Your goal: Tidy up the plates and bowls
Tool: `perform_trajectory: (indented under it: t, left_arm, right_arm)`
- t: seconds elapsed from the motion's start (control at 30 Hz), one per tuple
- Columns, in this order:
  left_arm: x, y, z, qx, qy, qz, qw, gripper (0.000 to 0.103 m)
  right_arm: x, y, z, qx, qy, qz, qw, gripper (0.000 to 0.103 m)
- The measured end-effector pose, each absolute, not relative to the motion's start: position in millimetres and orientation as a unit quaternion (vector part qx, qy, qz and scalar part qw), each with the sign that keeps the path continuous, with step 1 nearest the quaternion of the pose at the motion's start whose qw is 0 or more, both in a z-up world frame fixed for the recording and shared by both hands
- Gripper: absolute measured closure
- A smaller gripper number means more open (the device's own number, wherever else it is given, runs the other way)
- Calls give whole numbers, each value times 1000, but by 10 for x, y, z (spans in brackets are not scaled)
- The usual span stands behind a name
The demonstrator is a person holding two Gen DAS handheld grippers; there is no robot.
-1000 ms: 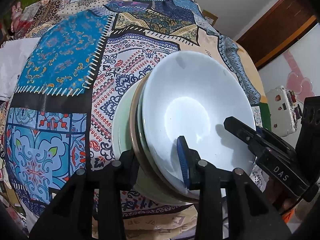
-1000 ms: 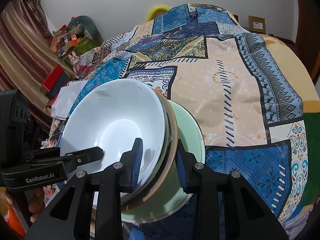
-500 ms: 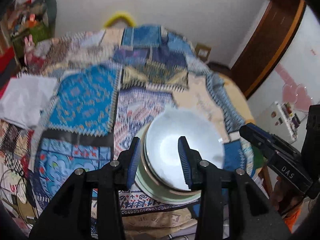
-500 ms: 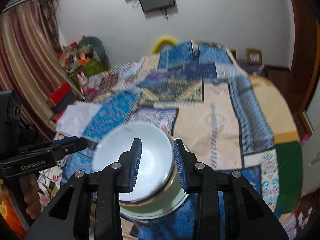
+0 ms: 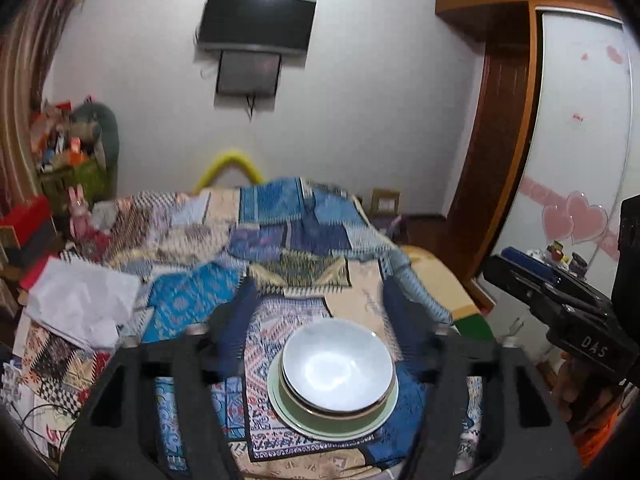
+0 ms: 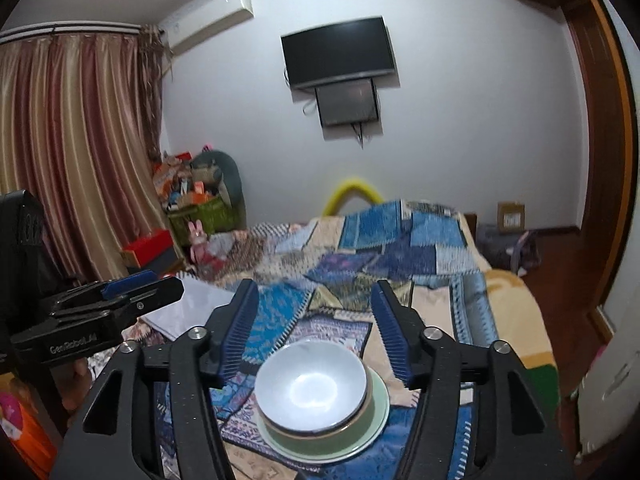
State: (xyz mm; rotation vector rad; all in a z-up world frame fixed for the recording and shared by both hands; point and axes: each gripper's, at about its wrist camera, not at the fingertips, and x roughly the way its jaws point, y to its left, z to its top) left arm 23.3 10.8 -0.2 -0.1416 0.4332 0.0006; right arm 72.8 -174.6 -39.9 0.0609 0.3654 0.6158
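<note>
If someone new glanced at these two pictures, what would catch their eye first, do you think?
Probably the white bowl stacked on a green plate, sitting on the patchwork bedspread in the near centre. Next, the black television mounted high on the far wall.

The top bowl is white, nested in a bowl with a brown-gold rim, over a pale green plate. The bedspread is a patchwork of blue, beige and navy ornamental prints. The grippers' pads are blue on black bodies. The curtain is striped maroon and gold.
</note>
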Motion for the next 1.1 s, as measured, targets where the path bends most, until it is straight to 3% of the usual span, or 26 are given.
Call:
perform_trajectory:
  t: [0.23,0.4,1.1]
  left_arm:
    - [-68,45,141,-47,156,21,986,6]
    - [-175,49,162,-45,135,28,989,0]
    - [-288,-63,113,-23,120,19,992,0]
  right_arm:
    - [597,-1757,-346,31,153,291,944,16]
    - [505,-1758,-317,27,128,275,953,0]
    - [423,-1781,-359,24,122,274,954,0]
